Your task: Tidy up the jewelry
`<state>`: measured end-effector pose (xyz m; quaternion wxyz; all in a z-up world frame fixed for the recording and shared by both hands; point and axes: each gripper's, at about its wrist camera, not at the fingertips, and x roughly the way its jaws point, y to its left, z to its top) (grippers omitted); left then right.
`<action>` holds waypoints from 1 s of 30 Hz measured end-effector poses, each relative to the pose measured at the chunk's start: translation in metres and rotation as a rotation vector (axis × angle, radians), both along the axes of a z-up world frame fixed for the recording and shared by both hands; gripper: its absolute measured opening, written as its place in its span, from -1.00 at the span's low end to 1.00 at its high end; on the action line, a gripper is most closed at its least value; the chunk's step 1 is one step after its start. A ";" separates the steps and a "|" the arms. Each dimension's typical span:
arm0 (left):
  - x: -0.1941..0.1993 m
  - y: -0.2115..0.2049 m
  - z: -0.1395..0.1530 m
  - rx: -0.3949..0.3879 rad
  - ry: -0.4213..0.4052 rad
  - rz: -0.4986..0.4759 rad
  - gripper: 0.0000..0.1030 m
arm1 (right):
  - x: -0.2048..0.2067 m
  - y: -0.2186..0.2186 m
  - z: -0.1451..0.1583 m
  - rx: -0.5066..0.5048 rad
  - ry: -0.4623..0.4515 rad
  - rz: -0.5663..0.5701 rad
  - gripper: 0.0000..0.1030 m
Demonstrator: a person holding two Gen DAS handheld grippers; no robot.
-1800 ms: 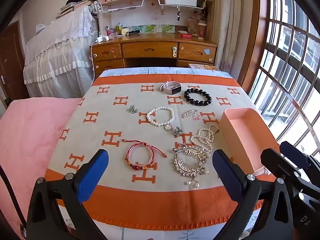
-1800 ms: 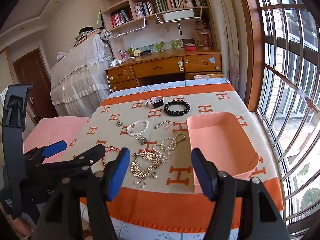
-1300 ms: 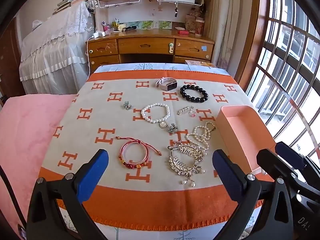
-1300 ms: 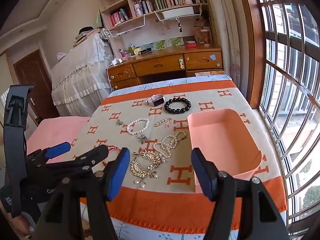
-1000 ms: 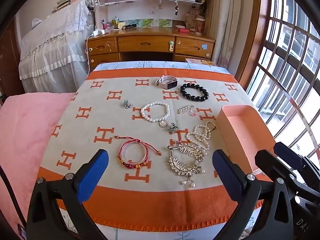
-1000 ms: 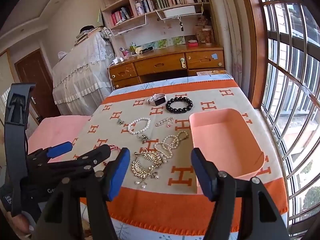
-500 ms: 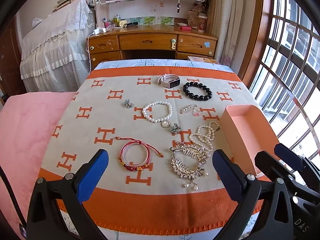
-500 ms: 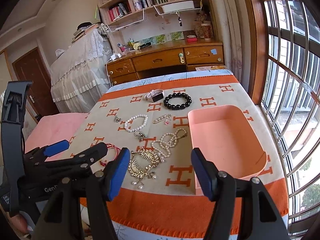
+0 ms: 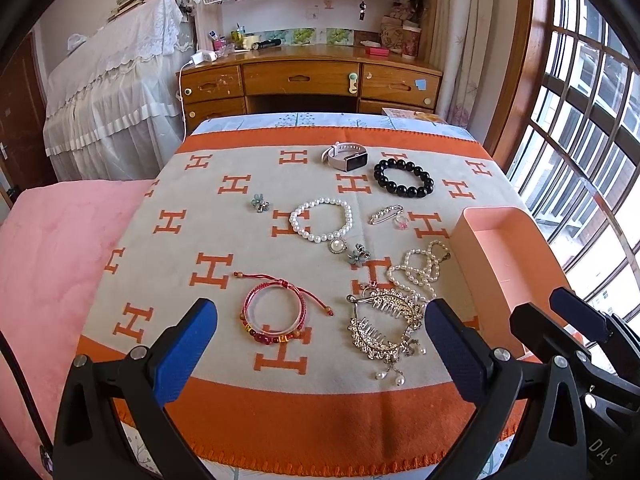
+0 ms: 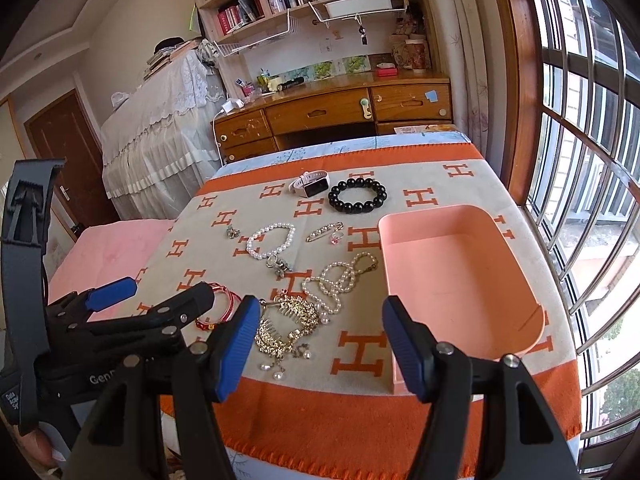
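Observation:
Jewelry lies on an orange-and-beige blanket [image 9: 208,268]. A red cord bracelet [image 9: 274,312], a gold rhinestone hair comb [image 9: 380,324], a long pearl strand [image 9: 420,270], a pearl bracelet [image 9: 322,224], a black bead bracelet [image 9: 403,180], a pink smartwatch [image 9: 346,157], a pin brooch [image 9: 384,214] and small flower pieces are spread out. An empty pink box [image 10: 452,276] stands at the right. My left gripper [image 9: 320,356] is open above the front edge, near the red bracelet and comb. My right gripper [image 10: 320,344] is open, between the comb [image 10: 286,326] and the box.
A wooden desk [image 9: 312,80] with drawers and bookshelves stands beyond the table. A lace-covered piece of furniture [image 9: 116,92] is at the back left. A pink cushion [image 9: 52,260] lies left of the blanket. Barred windows [image 10: 580,160] line the right side.
Both grippers have shifted slightly forward and a little higher over the table; both stay open. The jewelry and the box have not moved.

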<state>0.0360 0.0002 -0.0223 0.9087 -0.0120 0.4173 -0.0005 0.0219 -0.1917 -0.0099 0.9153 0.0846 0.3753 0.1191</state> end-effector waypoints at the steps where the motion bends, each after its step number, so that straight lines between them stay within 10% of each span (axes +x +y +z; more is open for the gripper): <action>1: -0.003 -0.002 -0.001 0.000 0.001 -0.002 0.98 | 0.000 0.001 -0.001 0.000 0.000 0.000 0.25; 30: 0.005 -0.006 -0.015 0.033 0.059 0.005 0.98 | 0.004 0.005 -0.010 0.002 0.020 0.017 0.25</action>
